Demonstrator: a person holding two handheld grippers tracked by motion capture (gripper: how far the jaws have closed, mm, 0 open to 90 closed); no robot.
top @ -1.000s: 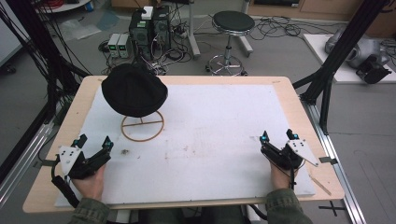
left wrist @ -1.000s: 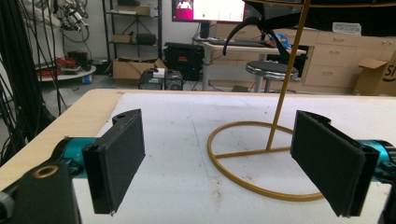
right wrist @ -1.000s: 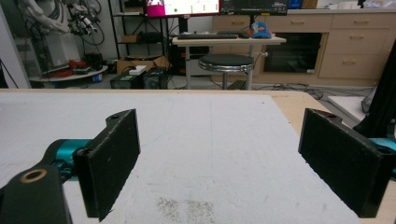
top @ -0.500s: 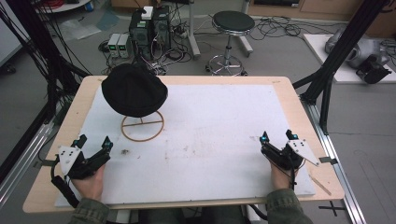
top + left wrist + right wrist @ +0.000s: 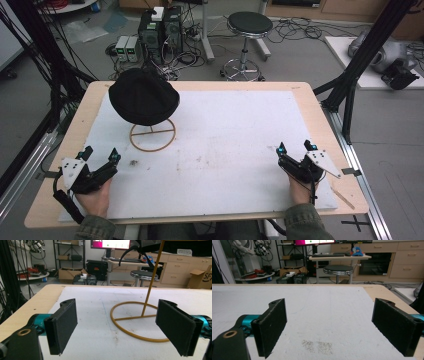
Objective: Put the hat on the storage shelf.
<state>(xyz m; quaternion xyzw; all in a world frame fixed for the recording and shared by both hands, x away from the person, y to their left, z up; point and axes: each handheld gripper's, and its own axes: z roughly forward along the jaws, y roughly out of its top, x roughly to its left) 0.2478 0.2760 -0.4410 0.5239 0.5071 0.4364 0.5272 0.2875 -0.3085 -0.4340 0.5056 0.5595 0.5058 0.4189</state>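
Note:
A black hat rests on top of a gold wire stand at the table's back left. The stand's ring base and thin upright rod stand just ahead of my left gripper, whose jaws are wide apart with nothing between them. From above, my left gripper rests near the front left, a short way in front of the stand. My right gripper sits at the front right, open and empty, with bare white mat between its jaws.
A white mat covers most of the wooden table. Black frame posts rise beside the right and left edges. A stool and computer boxes stand on the floor beyond the far edge.

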